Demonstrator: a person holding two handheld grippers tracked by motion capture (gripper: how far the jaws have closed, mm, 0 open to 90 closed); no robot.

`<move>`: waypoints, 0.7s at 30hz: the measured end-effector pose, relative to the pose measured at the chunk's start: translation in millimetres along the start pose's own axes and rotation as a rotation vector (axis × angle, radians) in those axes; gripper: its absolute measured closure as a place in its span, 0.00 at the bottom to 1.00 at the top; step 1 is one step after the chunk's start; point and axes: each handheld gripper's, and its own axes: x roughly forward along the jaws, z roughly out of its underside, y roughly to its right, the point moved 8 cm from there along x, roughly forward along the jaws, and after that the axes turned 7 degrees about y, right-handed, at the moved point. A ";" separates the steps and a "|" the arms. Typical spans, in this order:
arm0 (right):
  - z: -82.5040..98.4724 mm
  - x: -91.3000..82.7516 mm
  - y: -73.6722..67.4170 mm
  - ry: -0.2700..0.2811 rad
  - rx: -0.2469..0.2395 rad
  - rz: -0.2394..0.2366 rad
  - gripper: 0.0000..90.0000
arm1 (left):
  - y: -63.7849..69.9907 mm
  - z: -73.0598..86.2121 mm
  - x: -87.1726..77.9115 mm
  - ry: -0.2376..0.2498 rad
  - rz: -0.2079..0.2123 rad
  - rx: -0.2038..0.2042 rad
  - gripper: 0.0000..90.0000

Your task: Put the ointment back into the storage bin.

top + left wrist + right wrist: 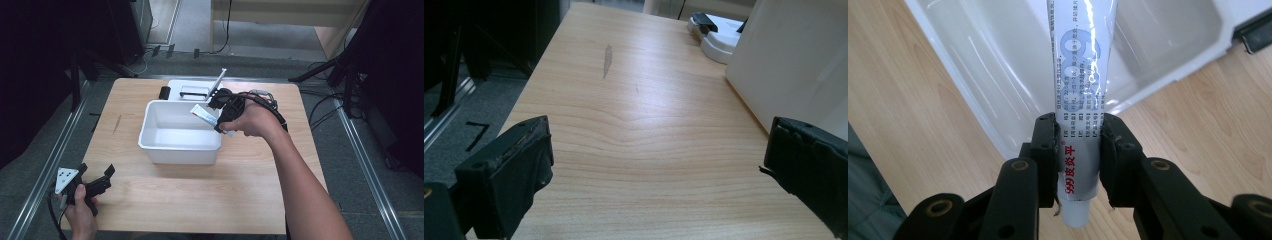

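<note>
My right gripper (1079,131) is shut on a white ointment tube (1081,75) with red and blue print, its white cap (1072,214) toward the camera. In the high view the right gripper (220,114) holds the tube (204,115) over the right rim of a white plastic bin (150,134). The bin (998,65) lies below the tube, and its inside looks bare. My left gripper (99,175) rests open near the table's front left corner, with nothing between its jaws. The same left gripper (659,150) faces bare wood, the bin's wall (794,65) at its right.
A white device with an upright lid (192,90) stands behind the bin, a small black object (164,92) beside it. The device (719,35) shows far off in the left gripper view. Cables (265,97) trail off the table's right rear. Wooden tabletop (200,195) stretches in front.
</note>
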 end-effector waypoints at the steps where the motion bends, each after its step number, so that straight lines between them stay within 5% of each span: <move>1: -1.0 1.5 -1.3 0.001 -0.013 -0.004 0.80 | 0.0 0.0 0.0 -0.001 0.000 0.001 0.00; 17: -16.4 23.5 -18.9 0.022 -0.285 -0.049 0.80 | 0.9 0.1 0.5 -0.002 0.001 0.008 0.00; 21: -16.5 30.8 -19.5 0.009 -0.305 -0.057 0.80 | 1.1 0.2 0.7 -0.003 0.001 0.009 0.00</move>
